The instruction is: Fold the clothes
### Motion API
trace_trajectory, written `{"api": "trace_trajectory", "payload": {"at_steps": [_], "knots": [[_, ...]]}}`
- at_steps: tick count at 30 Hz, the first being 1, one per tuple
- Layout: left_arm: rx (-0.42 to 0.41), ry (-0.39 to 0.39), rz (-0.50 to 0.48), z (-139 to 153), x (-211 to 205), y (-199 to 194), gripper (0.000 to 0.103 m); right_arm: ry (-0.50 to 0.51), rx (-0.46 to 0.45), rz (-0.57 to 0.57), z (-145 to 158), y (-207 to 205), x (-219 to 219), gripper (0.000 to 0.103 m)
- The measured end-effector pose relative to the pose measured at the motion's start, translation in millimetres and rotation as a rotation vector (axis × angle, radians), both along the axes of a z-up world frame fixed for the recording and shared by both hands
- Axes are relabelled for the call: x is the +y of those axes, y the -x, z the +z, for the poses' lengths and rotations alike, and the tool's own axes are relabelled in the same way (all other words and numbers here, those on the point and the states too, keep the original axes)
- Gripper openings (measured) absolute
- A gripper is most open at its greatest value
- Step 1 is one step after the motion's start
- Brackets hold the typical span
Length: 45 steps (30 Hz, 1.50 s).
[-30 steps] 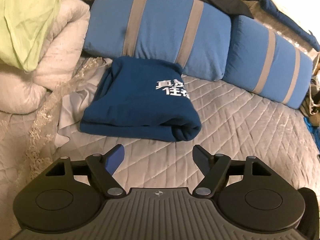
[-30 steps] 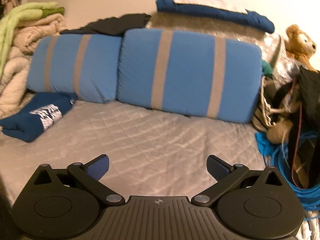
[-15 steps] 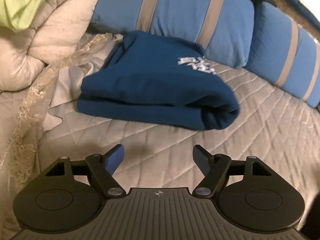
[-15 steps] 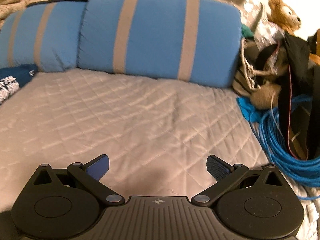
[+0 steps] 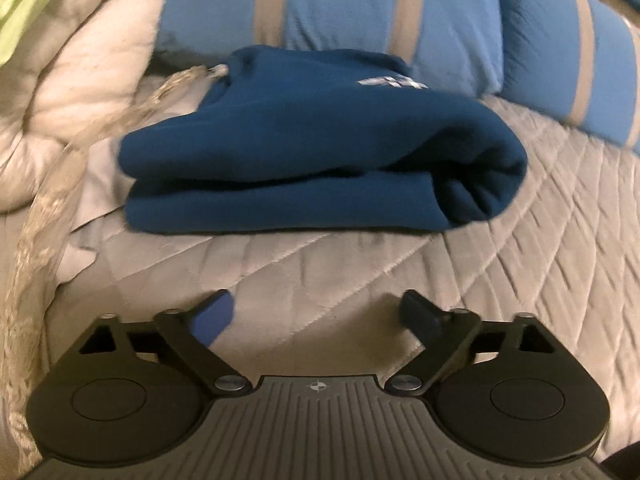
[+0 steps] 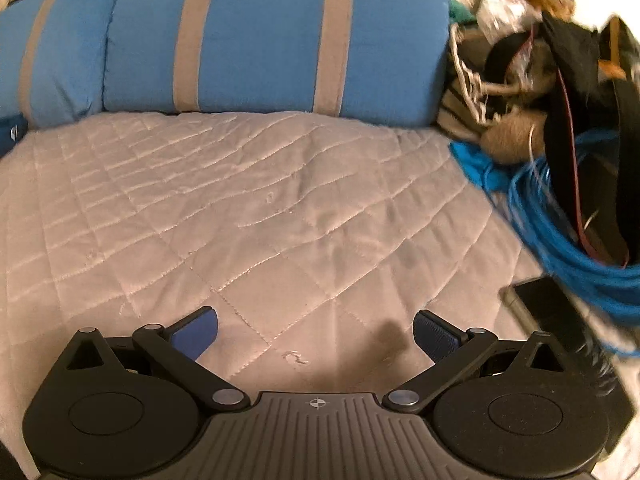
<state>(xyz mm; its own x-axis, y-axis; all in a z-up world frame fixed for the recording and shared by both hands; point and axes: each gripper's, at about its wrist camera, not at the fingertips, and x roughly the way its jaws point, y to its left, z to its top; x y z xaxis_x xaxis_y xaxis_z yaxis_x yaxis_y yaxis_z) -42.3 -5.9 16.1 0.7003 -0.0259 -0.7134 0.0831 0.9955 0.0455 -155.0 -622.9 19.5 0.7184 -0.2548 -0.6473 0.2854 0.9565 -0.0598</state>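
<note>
Nearer: one folded sweatshirt point(image 5: 320, 160), perhaps two pillows point(image 5: 360, 4).

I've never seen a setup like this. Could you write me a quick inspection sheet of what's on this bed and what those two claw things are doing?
Surface: grey quilted bedspread, wrinkled.
Job's things: navy sweatshirt, folded, lying flat before the striped pillows.
Clutter: cream comforter heaped at left; dark bags and straps at right; a dark flat object at the bed edge.
Grippers: left gripper open, empty, short of the sweatshirt; right gripper open, empty, over bare quilt.
Cables: blue cord, coiled.
Surroundings: nothing seen.
</note>
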Motion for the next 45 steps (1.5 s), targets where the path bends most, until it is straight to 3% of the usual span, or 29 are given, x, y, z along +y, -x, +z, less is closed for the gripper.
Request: {"api": "trace_trajectory", "payload": {"at_steps": [3, 15, 28, 45], "knots": [[-0.001, -0.002, 0.015, -1.8, -2.2, -5.9, 0.103, -0.067, -0.009, -0.011, -5.0, -1.7, -5.7, 0.103], [-0.052, 0.002, 0.023, -6.0, -0.2, -22.3, 0.103, -0.070, -0.045, 0.017, -7.3, -9.0, -9.4, 0.103], [-0.115, 0.010, 0.003, -14.0, -0.2, -41.1, 0.103, -0.073, -0.057, 0.035, -11.5, -48.7, -20.5, 0.103], [-0.138, 0.000, 0.010, -17.8, -2.8, -39.9, 0.103, -0.061, -0.104, 0.036, -16.6, -46.9, -20.9, 0.103]]}}
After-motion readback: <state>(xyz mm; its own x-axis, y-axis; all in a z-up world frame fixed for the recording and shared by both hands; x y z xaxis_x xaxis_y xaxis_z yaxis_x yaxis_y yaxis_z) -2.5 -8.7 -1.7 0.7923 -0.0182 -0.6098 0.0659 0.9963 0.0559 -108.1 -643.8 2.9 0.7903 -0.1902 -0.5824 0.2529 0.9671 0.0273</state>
